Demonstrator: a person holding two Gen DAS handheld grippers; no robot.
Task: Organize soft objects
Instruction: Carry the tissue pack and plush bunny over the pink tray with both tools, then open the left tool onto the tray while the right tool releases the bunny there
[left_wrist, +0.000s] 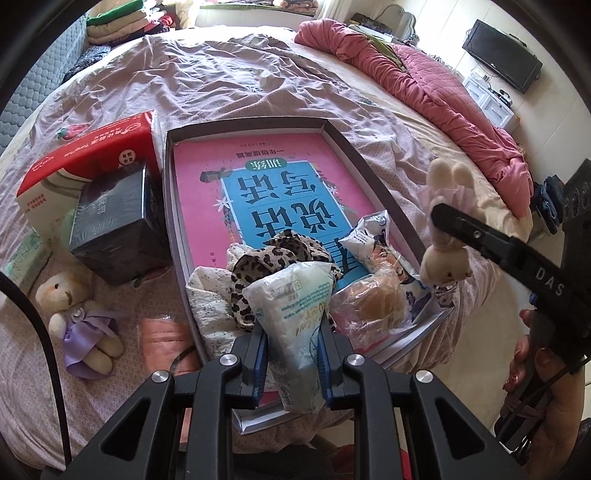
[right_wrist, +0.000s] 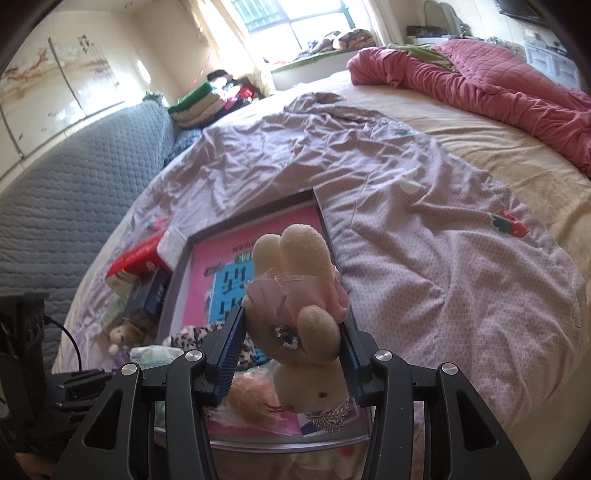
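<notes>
— So, what's each hand got right now?
— Left gripper (left_wrist: 291, 354) has its fingers (left_wrist: 258, 358) pinching a soft white plastic packet (left_wrist: 291, 310) with pale green print, held just over the near end of the grey box lid (left_wrist: 373, 173) on the bed (right_wrist: 461, 258). Right gripper (right_wrist: 291, 354) is clamped on a cream plush bunny (right_wrist: 306, 325) in a pink dress, upside down, feet toward the far side of the room and head nearest the camera.
— Where's the bunny relative to the lid?
— Above its near right corner; from the left wrist view the bunny (left_wrist: 445, 229) hangs beside the right wall of the lid, with the right gripper (left_wrist: 443, 218) across its middle.
— And what's lying in the lid?
— A pink and blue book (left_wrist: 280, 199) flat on the bottom, then at the near end a leopard-print cloth (left_wrist: 266, 266), a white speckled cloth (left_wrist: 210, 295), a blue-and-white packet (left_wrist: 369, 240) and a clear bag with something tan inside (left_wrist: 373, 299).
— Anything outside it?
— Left of the lid: a red and white tissue box (left_wrist: 92, 155), a black box (left_wrist: 114, 229) leaning in front of it, a second plush bunny (left_wrist: 77, 314) in a purple dress lying on the sheet, and a small pink folded piece (left_wrist: 166, 339) close to the lid's near left corner. A rumpled pink quilt (right_wrist: 498, 85) is heaped along the far right of the bed
</notes>
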